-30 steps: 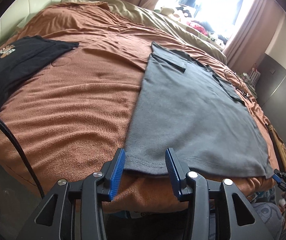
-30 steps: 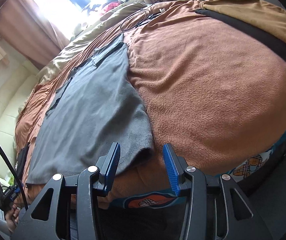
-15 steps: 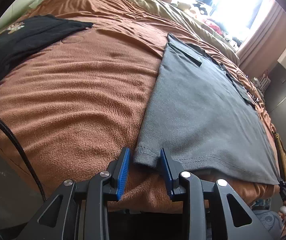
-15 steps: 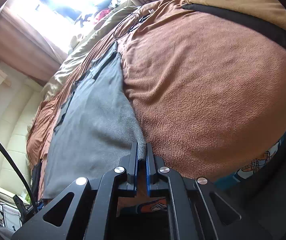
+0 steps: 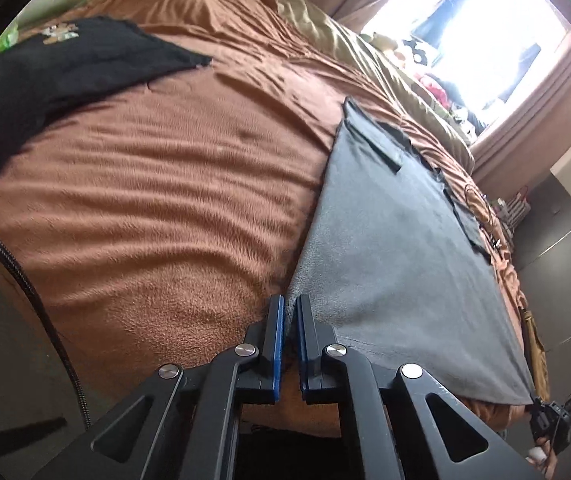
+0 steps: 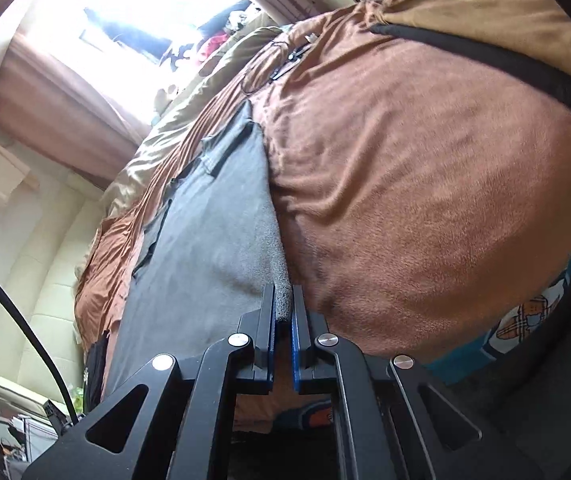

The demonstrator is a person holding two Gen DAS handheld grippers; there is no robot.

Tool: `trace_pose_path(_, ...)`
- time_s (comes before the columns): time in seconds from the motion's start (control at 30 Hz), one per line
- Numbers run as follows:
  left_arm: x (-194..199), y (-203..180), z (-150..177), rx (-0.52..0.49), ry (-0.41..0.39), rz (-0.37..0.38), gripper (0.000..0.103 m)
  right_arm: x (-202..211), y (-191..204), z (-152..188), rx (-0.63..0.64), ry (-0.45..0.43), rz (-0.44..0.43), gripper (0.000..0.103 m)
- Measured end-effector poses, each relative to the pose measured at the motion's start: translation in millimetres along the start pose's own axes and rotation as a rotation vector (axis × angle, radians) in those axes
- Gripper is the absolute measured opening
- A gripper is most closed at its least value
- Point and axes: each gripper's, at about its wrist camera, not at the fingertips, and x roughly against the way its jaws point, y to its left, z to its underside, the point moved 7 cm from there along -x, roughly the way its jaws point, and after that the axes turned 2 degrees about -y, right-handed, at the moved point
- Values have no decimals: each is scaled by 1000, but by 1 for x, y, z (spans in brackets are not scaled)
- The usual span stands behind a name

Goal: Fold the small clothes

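Note:
A grey T-shirt [image 5: 401, 240] lies flat on the brown blanket [image 5: 157, 208] of a bed, hem at the near edge. My left gripper [image 5: 290, 308] is shut on the shirt's near left hem corner, the cloth pinched between its blue pads. In the right wrist view the same grey T-shirt [image 6: 205, 240] runs away from me, and my right gripper [image 6: 283, 300] is shut on its near right hem corner. The other hand's gripper [image 5: 553, 420] shows small at the shirt's far hem corner in the left wrist view.
A black garment [image 5: 65, 64] with a small print lies on the blanket at far left. A tan cloth with a black strap [image 6: 485, 40] covers the bed's right end. Beige bedding [image 5: 365, 52] and clutter sit by the bright window. Dark cabinets [image 5: 565, 272] stand to the right.
Both grippers went from open around the hem corners to shut on them, the right one first. Both views rolled and drew slightly closer to the shirt.

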Motion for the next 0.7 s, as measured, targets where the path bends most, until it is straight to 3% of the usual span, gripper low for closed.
trace_pose_path(0.37, 65, -18, -17, -31, -75, 46, 6, 50, 15, 9, 34, -60, -37, 2)
trace_pose_path(0.7, 124, -23, -5, -64, -107, 94, 6, 95, 15, 26, 38, -94, -79, 2)
